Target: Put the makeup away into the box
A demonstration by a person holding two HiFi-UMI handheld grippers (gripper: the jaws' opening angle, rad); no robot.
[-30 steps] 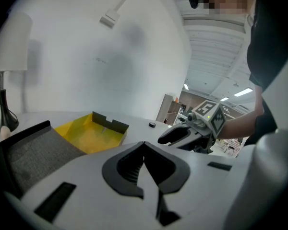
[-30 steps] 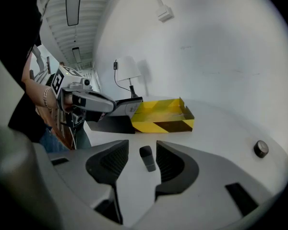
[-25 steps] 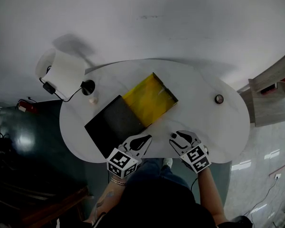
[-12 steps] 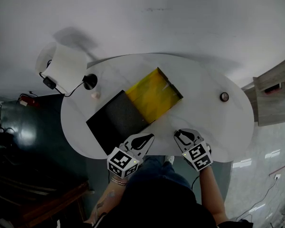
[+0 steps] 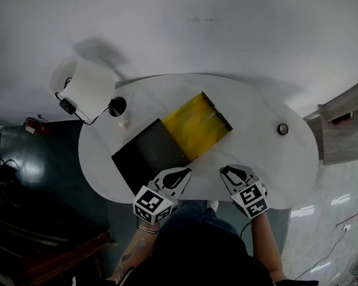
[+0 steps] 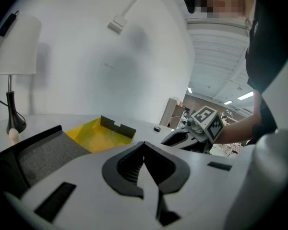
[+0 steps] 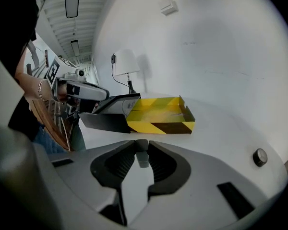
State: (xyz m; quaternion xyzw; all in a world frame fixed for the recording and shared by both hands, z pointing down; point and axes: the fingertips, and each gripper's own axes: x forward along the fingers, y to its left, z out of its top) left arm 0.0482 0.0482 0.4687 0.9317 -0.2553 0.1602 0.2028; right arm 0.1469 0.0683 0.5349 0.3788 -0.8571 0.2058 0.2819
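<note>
Right gripper view: the right hand-held gripper (image 7: 141,143) pinches a small grey tube (image 7: 141,153) between its tips, and its jaws have just been closing. The box (image 7: 159,113), open and yellow inside, lies on the white tabletop (image 7: 206,138) ahead of the tube and well apart from it. A black lid (image 7: 105,121) touches the box's left side. The left hand-held gripper (image 6: 144,144) has its jaws pressed together with nothing between them, near the lid's corner. A small round thing (image 5: 283,128) lies right of the box, well apart.
</note>
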